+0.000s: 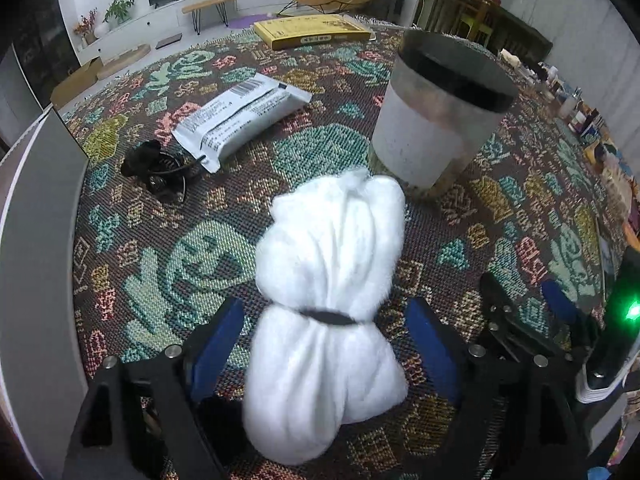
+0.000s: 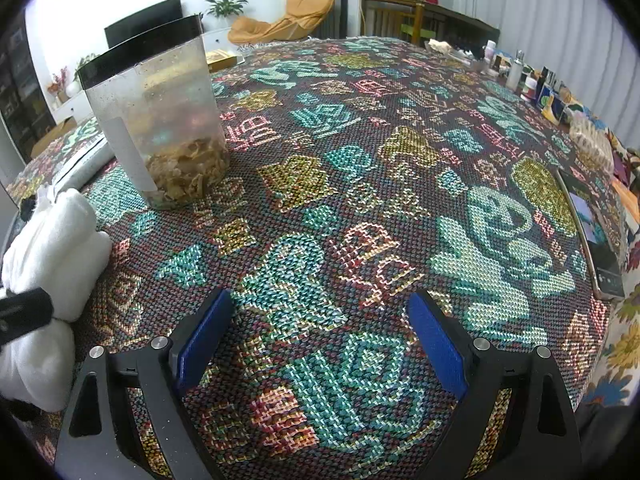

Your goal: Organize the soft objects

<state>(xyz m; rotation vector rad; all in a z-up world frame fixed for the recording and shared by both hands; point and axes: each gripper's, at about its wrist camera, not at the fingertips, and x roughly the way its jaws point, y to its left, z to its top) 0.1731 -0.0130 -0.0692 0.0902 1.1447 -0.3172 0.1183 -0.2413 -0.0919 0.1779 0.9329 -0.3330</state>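
A: Status of your left gripper (image 1: 326, 344)?
B: Jaws spread; white bundle (image 1: 324, 300) lies between the pads, untouched, on the patterned cloth (image 1: 180, 248).
A: Your right gripper (image 2: 320, 340)?
B: Released, nothing between its fingers.

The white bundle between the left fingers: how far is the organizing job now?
Done: the white bundle is cinched by a black band. In hand: it lies on the patterned cloth between the open left gripper; the pads are clear of it. Left: the right gripper is open and empty; where the bundle belongs is not shown.
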